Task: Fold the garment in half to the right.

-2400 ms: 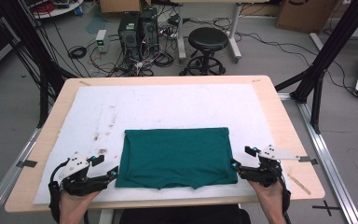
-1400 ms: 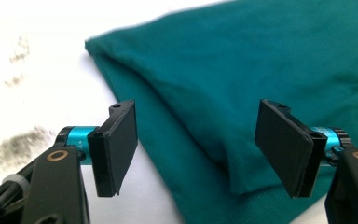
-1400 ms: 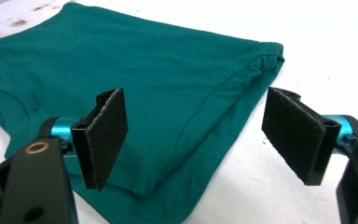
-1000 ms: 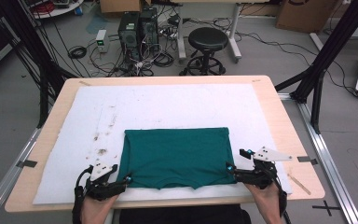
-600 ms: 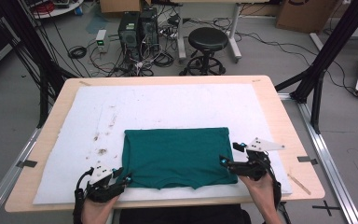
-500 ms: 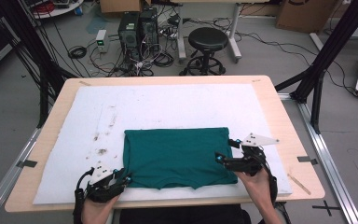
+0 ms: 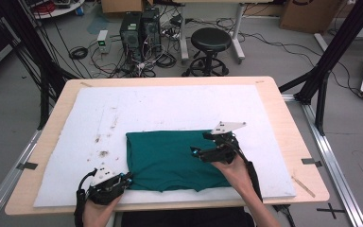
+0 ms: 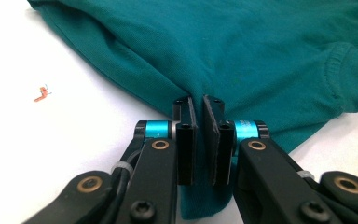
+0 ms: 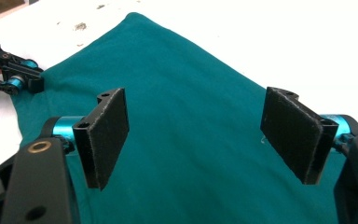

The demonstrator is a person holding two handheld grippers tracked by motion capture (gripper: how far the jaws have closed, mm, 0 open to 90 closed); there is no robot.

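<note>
One folded teal garment (image 7: 172, 158) lies on the white pad (image 7: 170, 106) near the counter's (image 7: 283, 113) front edge, its folding seemingly unfinished: the left hand-held gripper (image 8: 198, 106), jaws just closed, pinches its near-left corner, while the right hand-held gripper (image 9: 200, 135) hovers above, jaws apart.

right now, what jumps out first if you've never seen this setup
The teal folded garment lies near the front edge of the white mat on the table. The left gripper has just been closing and now pinches the cloth's near left corner between its pads. The right gripper hangs over the garment's right part, jaws wide open with nothing between them.
</note>
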